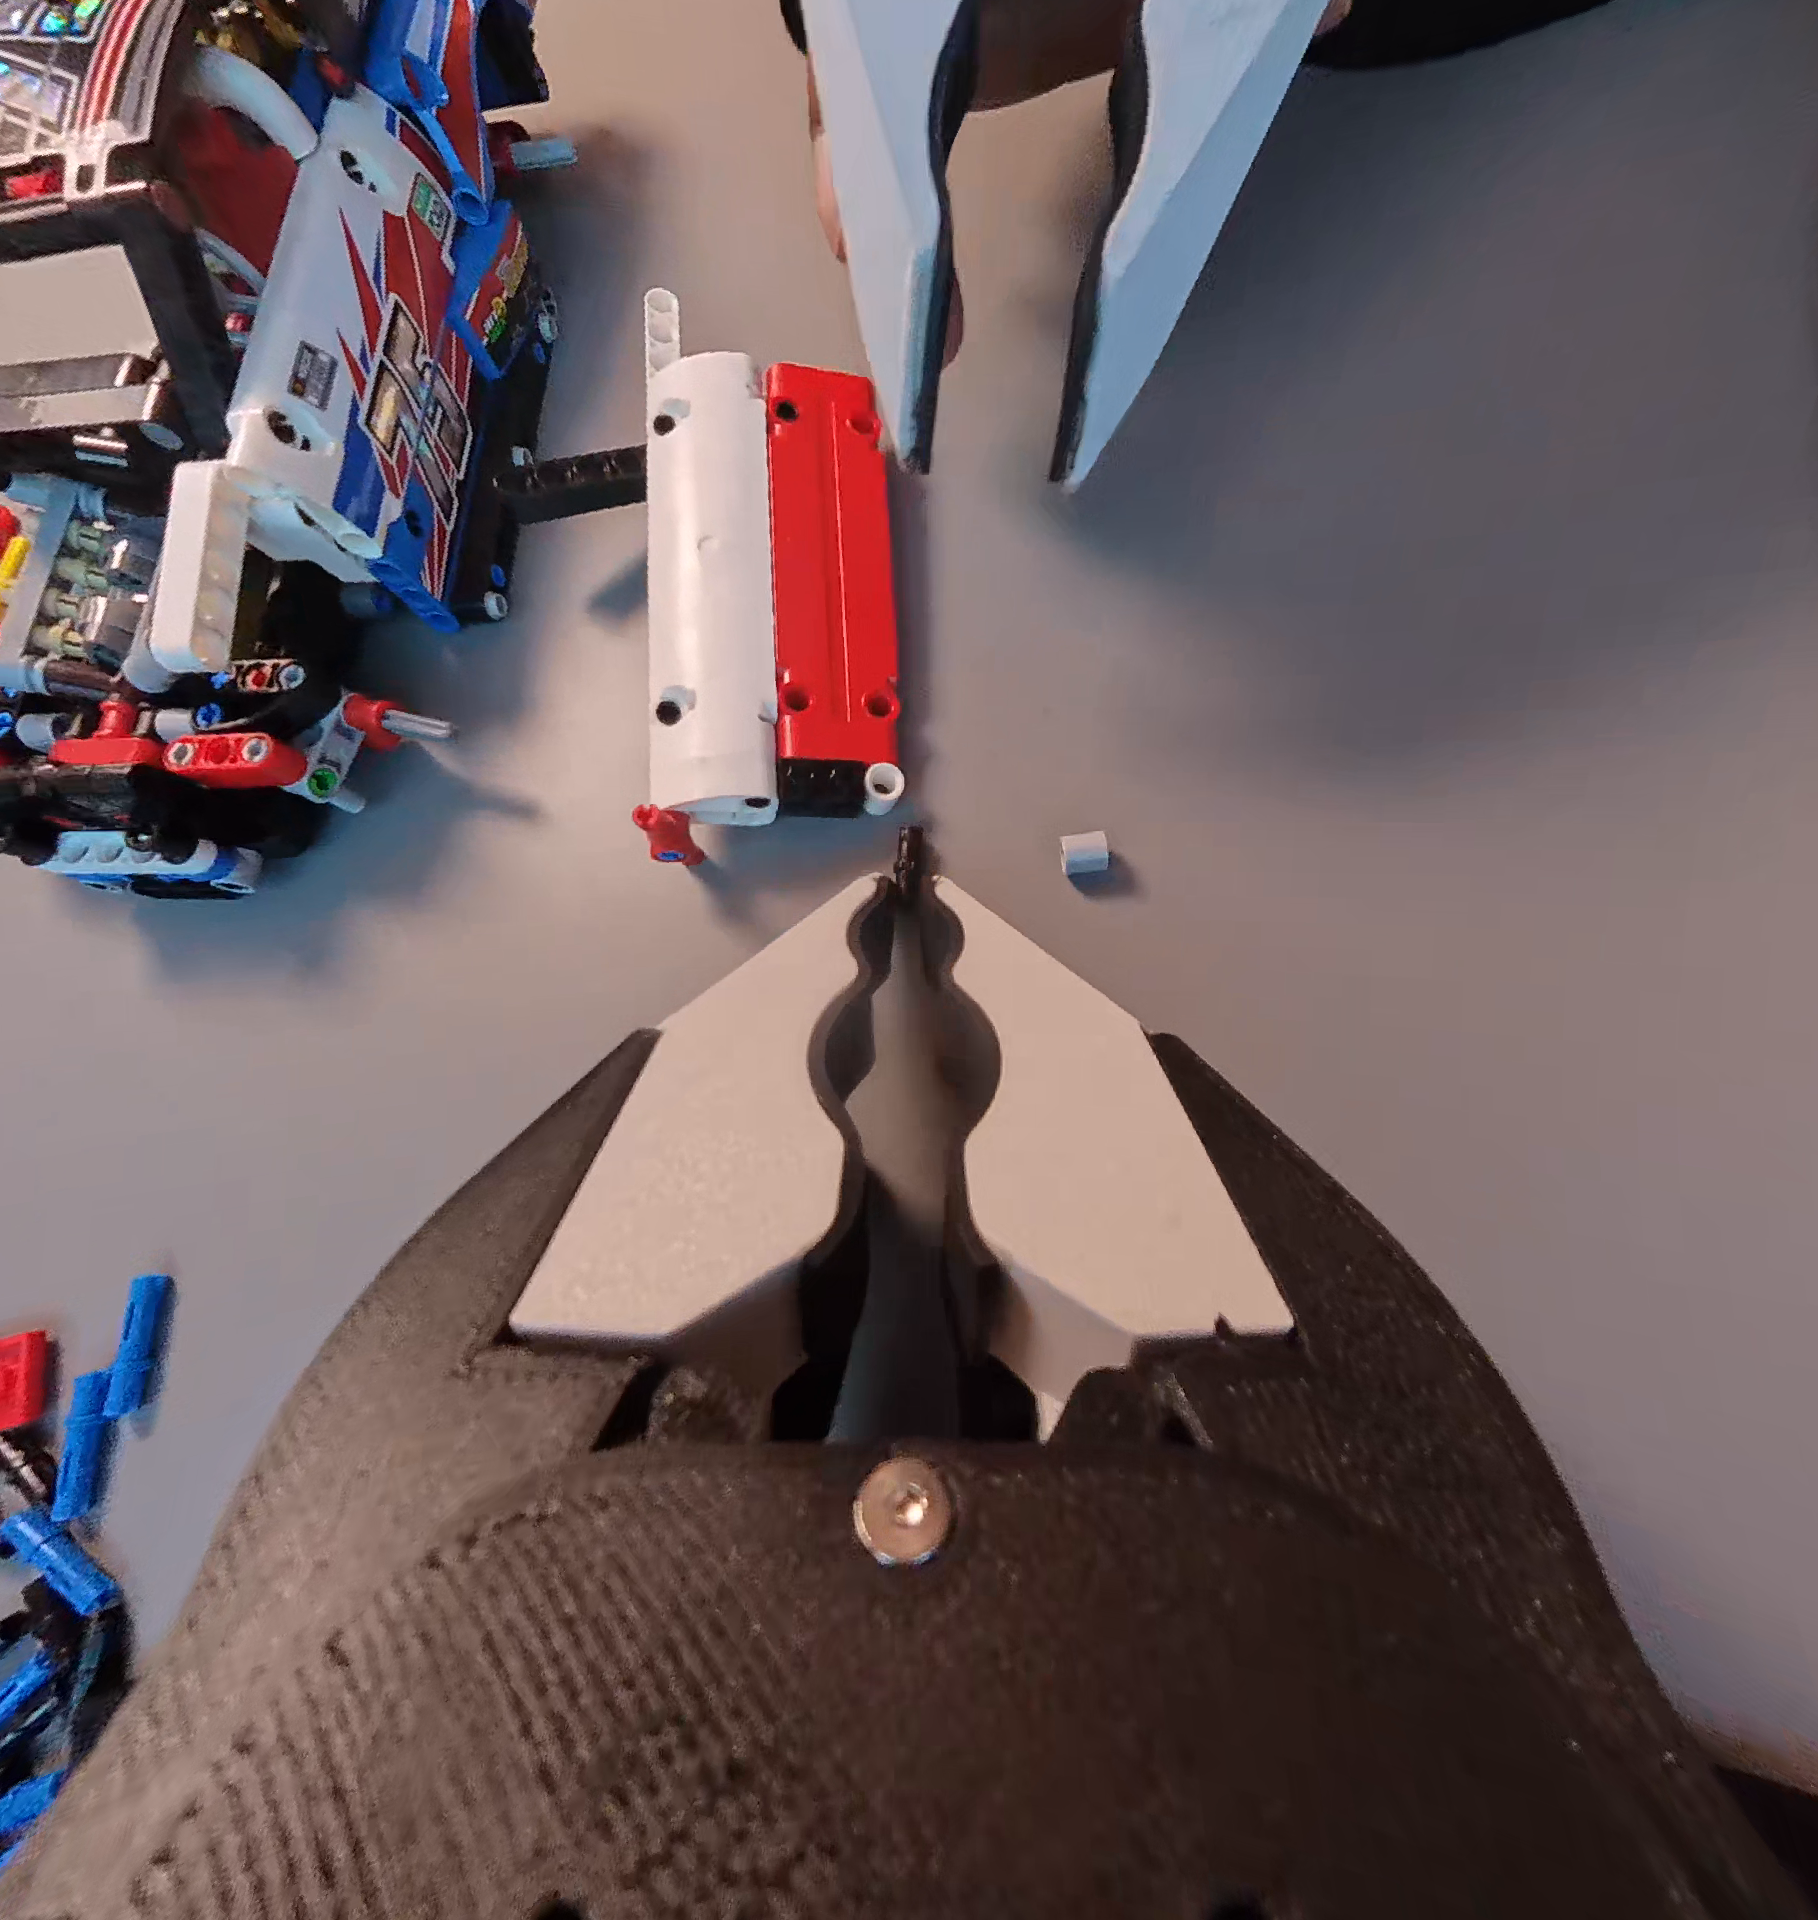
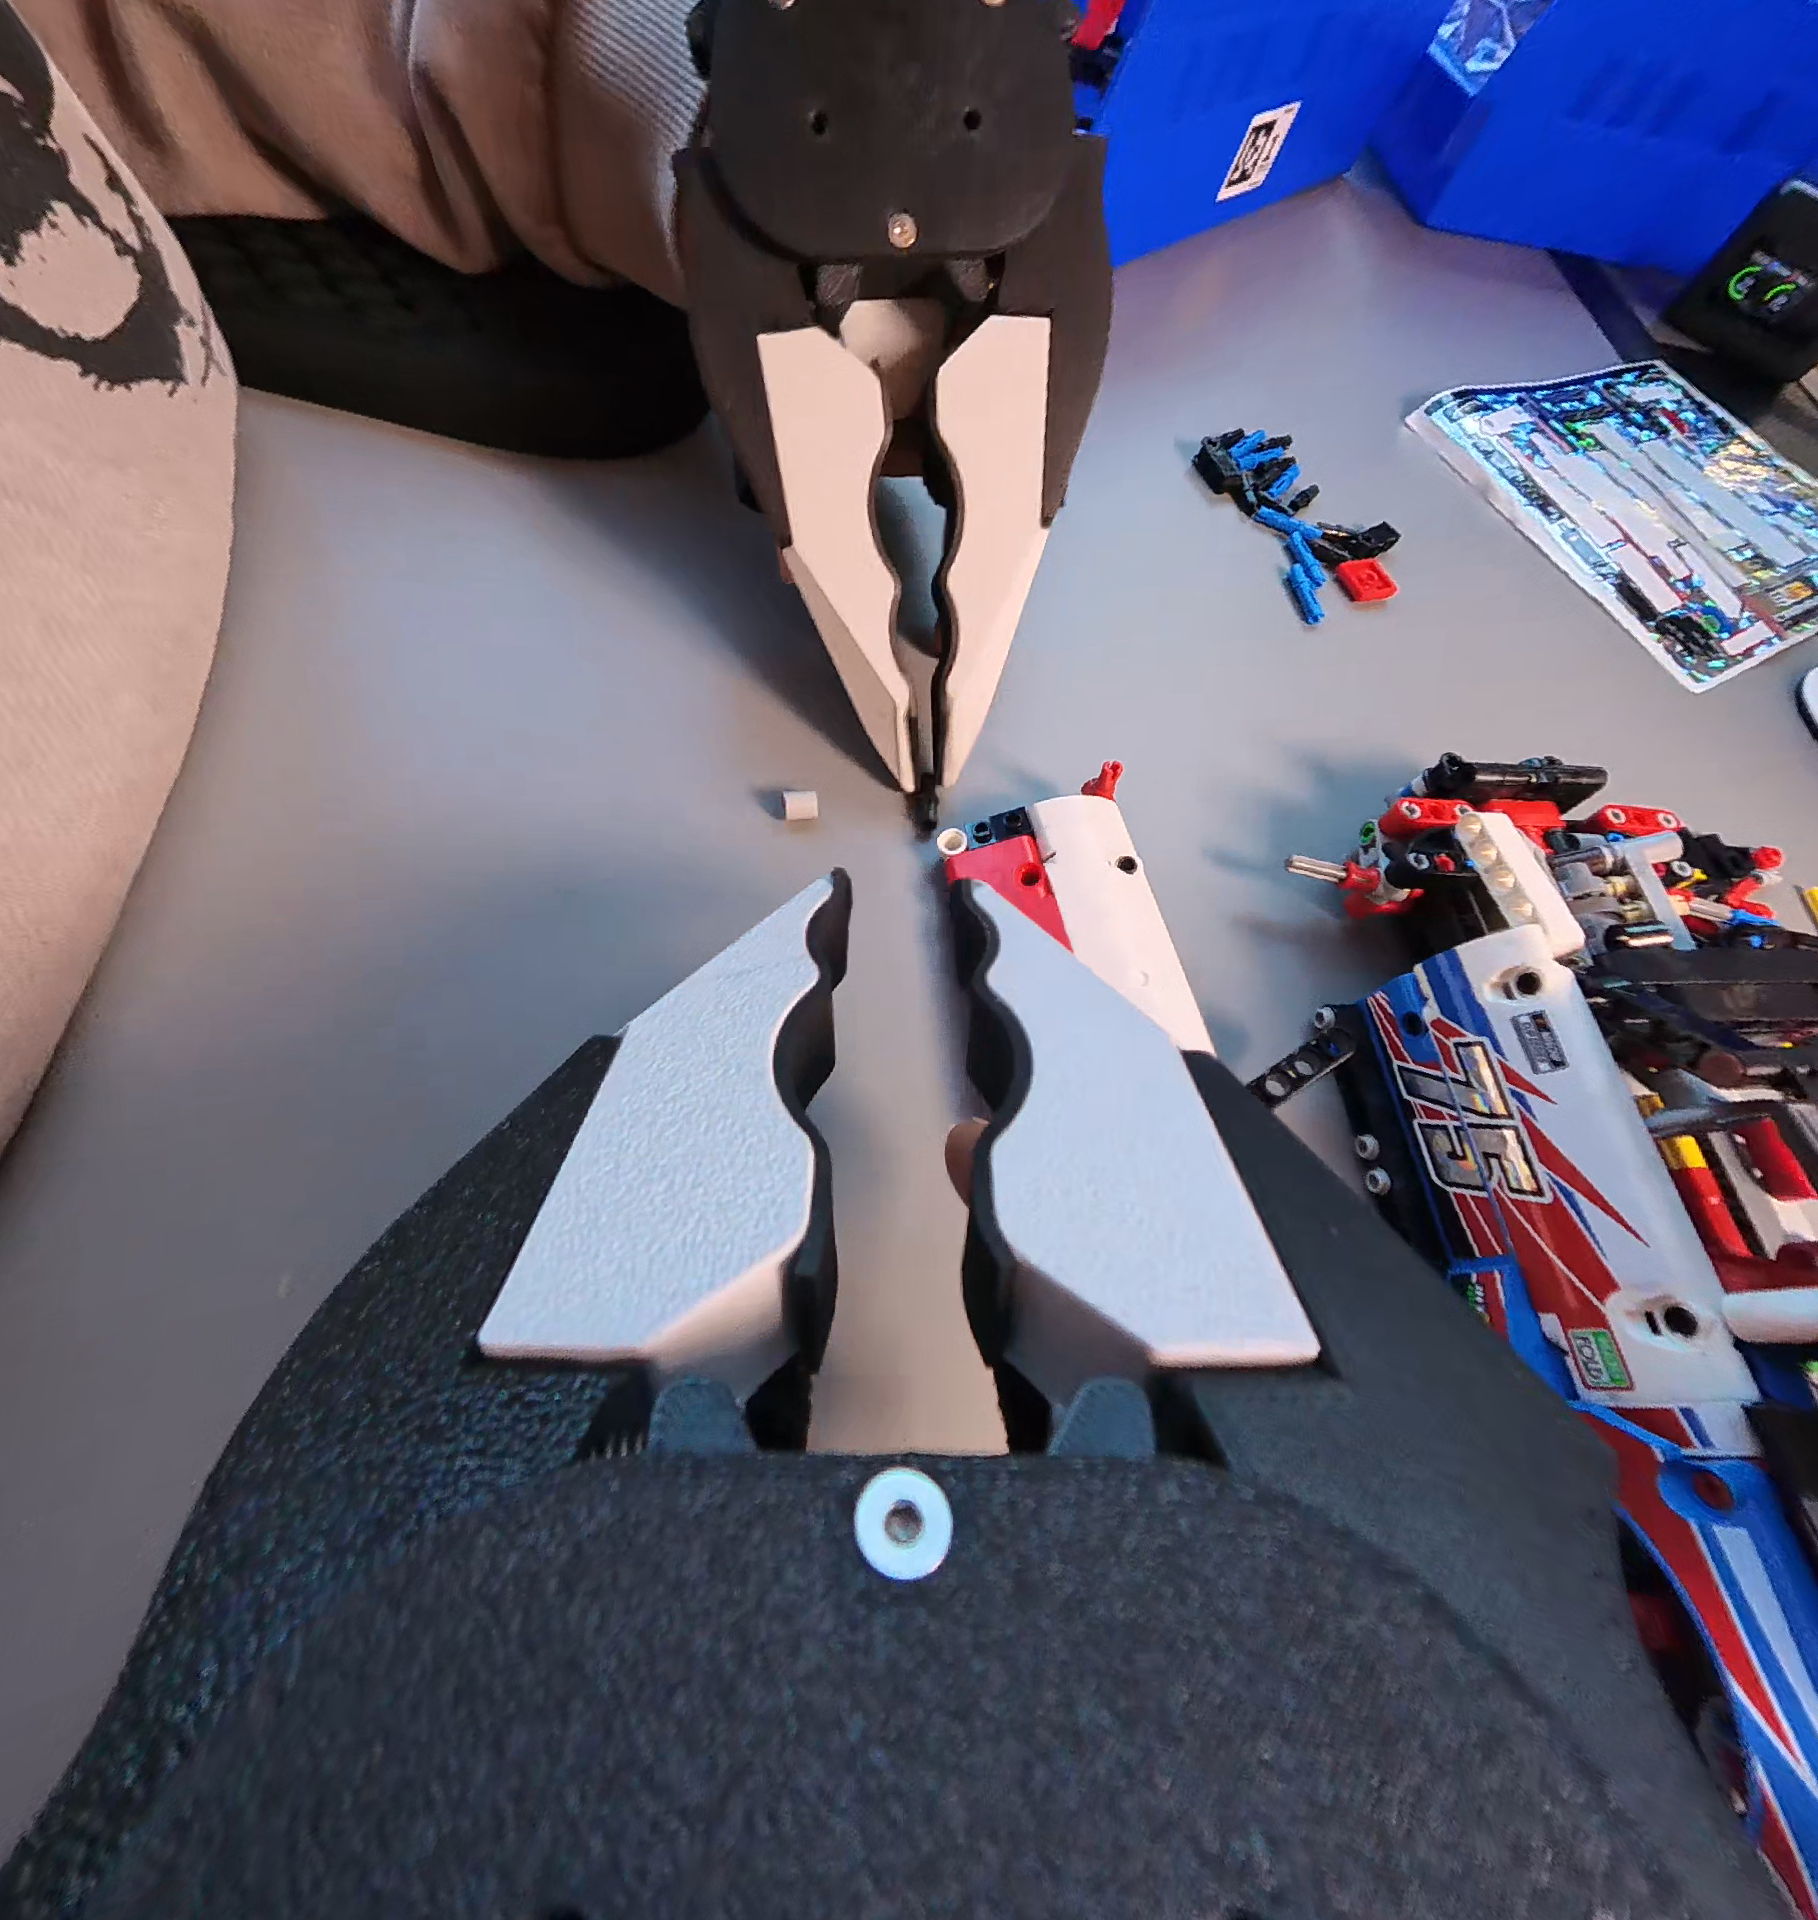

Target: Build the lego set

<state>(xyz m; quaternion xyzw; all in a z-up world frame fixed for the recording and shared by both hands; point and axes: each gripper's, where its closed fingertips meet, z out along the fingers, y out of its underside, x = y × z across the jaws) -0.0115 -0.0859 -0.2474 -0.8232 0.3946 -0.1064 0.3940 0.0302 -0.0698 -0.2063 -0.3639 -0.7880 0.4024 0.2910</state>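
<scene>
My left gripper (image 1: 910,883) is shut on a small black pin (image 1: 911,852) that sticks out past its tips. The right wrist view shows the same gripper (image 2: 926,779) with the pin (image 2: 926,812) pointing down at the table. The pin is just off the near end of a red and white panel assembly (image 1: 770,582) lying flat on the grey table. My right gripper (image 2: 900,894) is open and empty. It also shows in the left wrist view (image 1: 988,473). Its right finger is beside the assembly's (image 2: 1081,883) red edge. A small white bush (image 1: 1084,858) lies loose nearby.
The large red, white and blue model car (image 1: 261,416) stands left of the assembly. A pile of blue and black pins (image 2: 1289,520) with a red tile (image 2: 1365,582) lies farther off. A sticker sheet (image 2: 1653,520) and blue boxes (image 2: 1404,104) sit beyond. A person's sleeve (image 2: 53,623) borders the table. Tip to tip, the grippers are about 7 centimetres apart.
</scene>
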